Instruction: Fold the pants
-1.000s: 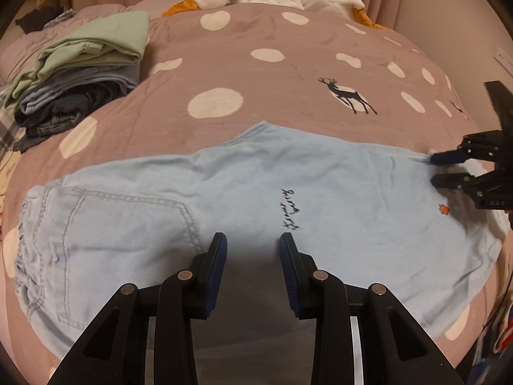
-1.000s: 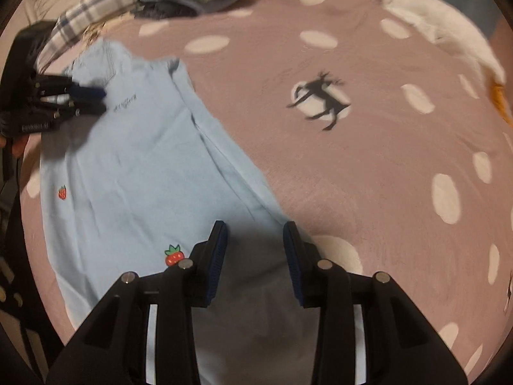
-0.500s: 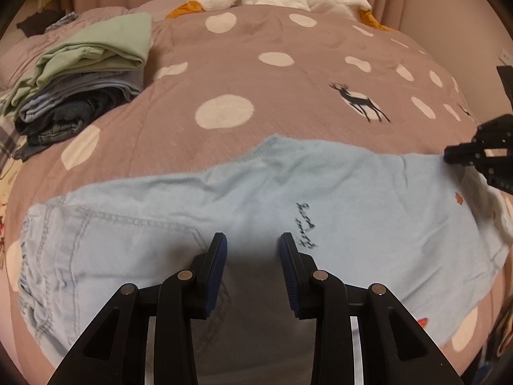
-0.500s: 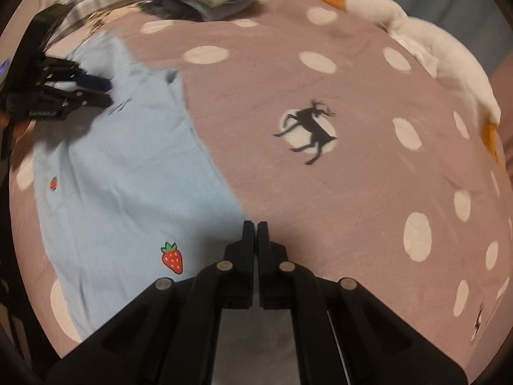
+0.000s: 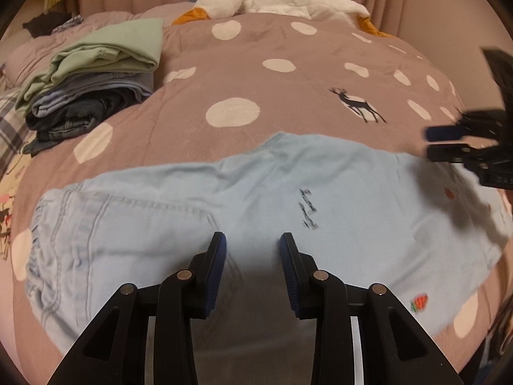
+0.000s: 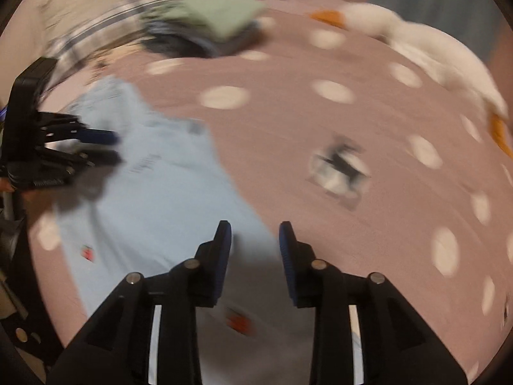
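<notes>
Light blue pants [image 5: 256, 199] with strawberry marks lie flat across the pink dotted bedspread [image 5: 288, 96], waistband at the left, leg ends at the right. My left gripper [image 5: 253, 247] is open and empty above the pants' middle. My right gripper [image 6: 255, 237] is open and empty above the pants' far edge near the leg end; it also shows at the right of the left wrist view [image 5: 449, 142]. The pants show blurred in the right wrist view [image 6: 154, 199], with the left gripper [image 6: 109, 147] at the left.
A stack of folded clothes [image 5: 93, 80] with a green piece on top sits at the back left of the bed. A white and orange plush toy [image 5: 279, 0] lies at the head. A plaid cloth [image 5: 12, 122] is at the far left.
My right gripper was open, shut half a second ago, and is open again; its view swung and blurred. My left gripper stayed open and shifted slightly over the pants.
</notes>
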`<state>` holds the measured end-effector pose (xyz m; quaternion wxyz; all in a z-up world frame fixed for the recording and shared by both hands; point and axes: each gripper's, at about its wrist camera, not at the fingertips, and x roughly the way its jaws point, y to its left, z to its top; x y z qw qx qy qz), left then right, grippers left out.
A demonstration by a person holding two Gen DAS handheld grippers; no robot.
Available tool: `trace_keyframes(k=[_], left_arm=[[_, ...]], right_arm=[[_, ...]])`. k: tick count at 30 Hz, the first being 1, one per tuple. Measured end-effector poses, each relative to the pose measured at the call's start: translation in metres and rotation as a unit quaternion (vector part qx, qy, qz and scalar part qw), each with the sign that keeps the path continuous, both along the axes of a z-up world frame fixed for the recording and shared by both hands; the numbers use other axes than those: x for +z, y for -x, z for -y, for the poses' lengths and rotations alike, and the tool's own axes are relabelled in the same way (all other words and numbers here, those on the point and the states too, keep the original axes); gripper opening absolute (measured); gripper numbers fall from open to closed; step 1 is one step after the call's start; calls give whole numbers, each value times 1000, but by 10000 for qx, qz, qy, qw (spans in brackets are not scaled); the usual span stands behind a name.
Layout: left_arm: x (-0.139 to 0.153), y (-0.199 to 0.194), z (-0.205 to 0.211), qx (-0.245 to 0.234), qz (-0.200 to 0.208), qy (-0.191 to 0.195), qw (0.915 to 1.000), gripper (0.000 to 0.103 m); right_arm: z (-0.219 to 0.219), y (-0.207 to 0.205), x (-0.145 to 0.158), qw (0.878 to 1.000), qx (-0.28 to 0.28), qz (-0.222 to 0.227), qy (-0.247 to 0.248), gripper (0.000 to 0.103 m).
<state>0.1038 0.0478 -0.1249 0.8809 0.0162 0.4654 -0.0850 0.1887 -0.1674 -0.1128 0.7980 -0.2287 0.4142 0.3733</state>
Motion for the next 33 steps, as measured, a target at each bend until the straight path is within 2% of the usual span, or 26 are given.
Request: trace_keyframes(k=[2,4,5,6,8,10,13,15,17,18,19,21,22,25,29,32,33], left_arm=[[2,6,0,-63,4,55,10000,43],[2,12,1,-154,16,44,9999,44],[1,14,1,-161,23,0,9999,44],[0,15,1,-163,23,-44,9999,44],[-4,16,-2,-168,-7,-54,9998,44],[-7,15,-4,-164,-29,-31,9999,44],[-9,13,-3,-163,3,-57,9999,44],[-9,11,-2,-157,16,-81,9998,44],[-8,11,-1,-160,43,-101,9998,44],[-9,12,-2,-159,43,-92,9998,44],[-9,13,-3,-153,40,-81,9998,44],[-9,14,-2,-139,26,-93,9999,44],[-8,14,0,-130,8,-106,9999,45],[-3,19,7,-153,-24,27,9999,50],[0,25,32,-386,-22,147,9991,50],[-10,25,48,-495,-193,172,9984,50],[-13,24,51,-486,-197,96,9986,50]], right_arm=[[-27,-1,-7,9996,263,5,50,31],[-49,-5,-14,9991,407,43,128,29],[-58,-8,-17,9987,472,25,168,25],[-71,-11,-23,9980,554,25,286,0],[-91,-14,-38,9952,644,121,731,0],[-100,-16,-43,9936,650,211,904,0],[-104,-31,-37,9942,131,499,939,0],[-96,-38,-29,9959,-311,434,732,3],[-81,-23,-10,9975,-436,532,176,4],[-70,-13,-1,9973,-512,525,-88,9],[-58,-3,5,9965,-620,468,-305,15],[-27,21,12,9922,-977,286,-715,41],[-12,32,11,9901,-1121,231,-811,43],[37,67,6,9817,-1666,131,-916,44],[118,105,-5,9607,-2552,-16,-1091,44],[170,109,-25,9466,-3094,-79,-903,43],[186,107,-34,9405,-3310,-119,-756,41]])
